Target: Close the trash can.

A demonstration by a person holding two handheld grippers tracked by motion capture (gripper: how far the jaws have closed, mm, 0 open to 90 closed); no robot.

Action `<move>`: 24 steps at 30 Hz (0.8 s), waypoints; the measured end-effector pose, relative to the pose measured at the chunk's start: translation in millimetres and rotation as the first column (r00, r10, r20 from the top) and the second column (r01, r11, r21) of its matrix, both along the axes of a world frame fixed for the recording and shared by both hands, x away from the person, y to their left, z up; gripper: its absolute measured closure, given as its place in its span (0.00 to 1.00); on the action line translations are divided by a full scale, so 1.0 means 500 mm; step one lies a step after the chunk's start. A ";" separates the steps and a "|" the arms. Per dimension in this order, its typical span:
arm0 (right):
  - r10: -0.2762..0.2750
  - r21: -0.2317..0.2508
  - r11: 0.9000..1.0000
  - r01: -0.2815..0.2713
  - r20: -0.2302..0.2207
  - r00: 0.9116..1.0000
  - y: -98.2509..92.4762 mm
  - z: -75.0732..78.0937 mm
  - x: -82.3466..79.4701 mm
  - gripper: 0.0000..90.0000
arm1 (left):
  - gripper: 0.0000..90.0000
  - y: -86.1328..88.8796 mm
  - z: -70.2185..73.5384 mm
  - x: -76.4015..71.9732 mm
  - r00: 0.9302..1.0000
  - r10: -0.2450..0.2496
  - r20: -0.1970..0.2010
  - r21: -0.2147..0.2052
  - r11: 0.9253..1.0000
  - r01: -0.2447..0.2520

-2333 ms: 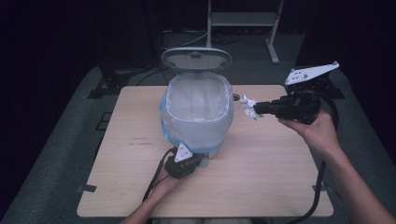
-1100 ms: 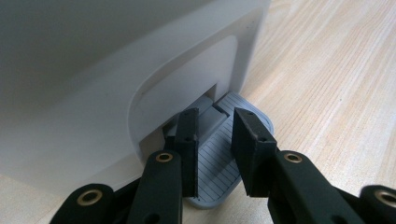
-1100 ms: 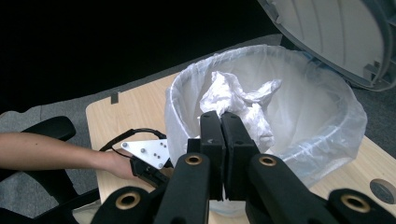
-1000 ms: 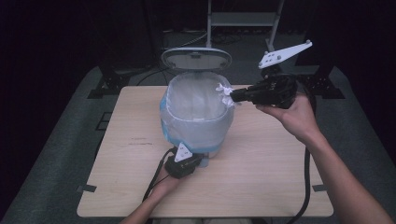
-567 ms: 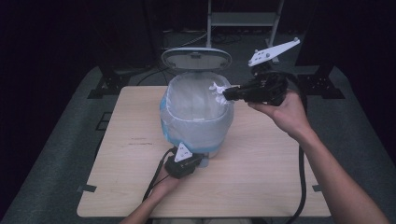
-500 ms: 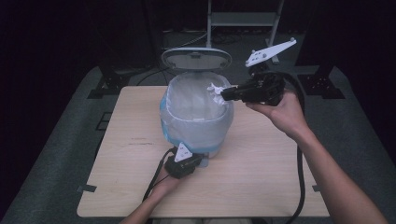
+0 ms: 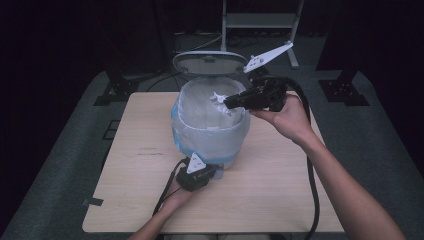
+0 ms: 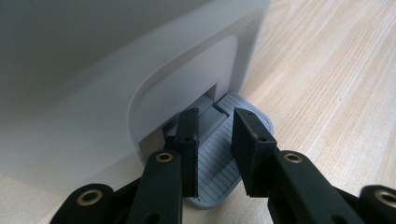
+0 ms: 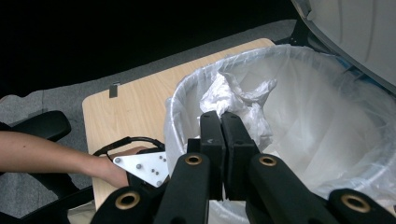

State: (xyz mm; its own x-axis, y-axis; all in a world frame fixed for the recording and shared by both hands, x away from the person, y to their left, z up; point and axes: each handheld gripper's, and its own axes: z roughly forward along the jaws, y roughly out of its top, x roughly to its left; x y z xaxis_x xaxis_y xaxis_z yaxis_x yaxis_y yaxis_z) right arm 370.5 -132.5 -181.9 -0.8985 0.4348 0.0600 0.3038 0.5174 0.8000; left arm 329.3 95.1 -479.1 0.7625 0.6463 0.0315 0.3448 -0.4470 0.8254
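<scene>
Right gripper [image 7: 231, 101] is clenched on a crumpled white tissue [image 9: 236, 100], jaws tight together with the wad sticking out past the tips — it hangs just over the open mouth of the pedal bin [image 7: 210, 131], inside the rim line on the right side. Left gripper [image 8: 217, 140] sits low at the bin's front, jaws set close with nothing pinched between them, pressing down on the grey ribbed pedal [image 8: 219, 161]; the lid [image 7: 210, 62] stands up at the back, so that press looks like what holds it open. The tissue should handle as near weightless, soft and springy — no risk of damage, but it may cling to the pads or drift on the way down, so a drop from well inside the rim is safer than from the edge. The grip on a folded corner looks enough; no need to retake. The clear liner [image 9: 327, 135] is thin and loose, folded over the rim, easy to snag with the jaw tips. Raised lid is close behind the right gripper's grey plate [image 7: 268, 56], so little room to lift backward. Wooden table [image 7: 140, 200] is bare apart from the bin and cables; a dark stand [image 7: 260, 20] sits beyond, out of the way.
</scene>
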 end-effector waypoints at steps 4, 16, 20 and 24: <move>-0.001 -0.005 1.000 0.001 0.003 1.000 0.011 -0.003 0.005 0.94 | 0.80 0.000 0.000 0.000 1.000 0.000 -0.001 -0.001 1.000 0.000; -0.002 0.003 1.000 0.003 -0.019 1.000 0.011 -0.012 0.014 0.88 | 0.80 0.000 -0.001 0.001 1.000 0.000 -0.004 -0.011 1.000 0.000; -0.011 0.004 1.000 0.011 -0.020 1.000 -0.004 -0.018 0.010 0.87 | 0.80 0.000 0.000 0.001 1.000 0.000 -0.002 -0.007 1.000 0.000; -0.021 0.005 1.000 0.021 -0.027 0.999 -0.021 -0.022 0.007 0.84 | 0.80 0.000 -0.001 0.001 1.000 0.000 -0.002 -0.009 1.000 0.000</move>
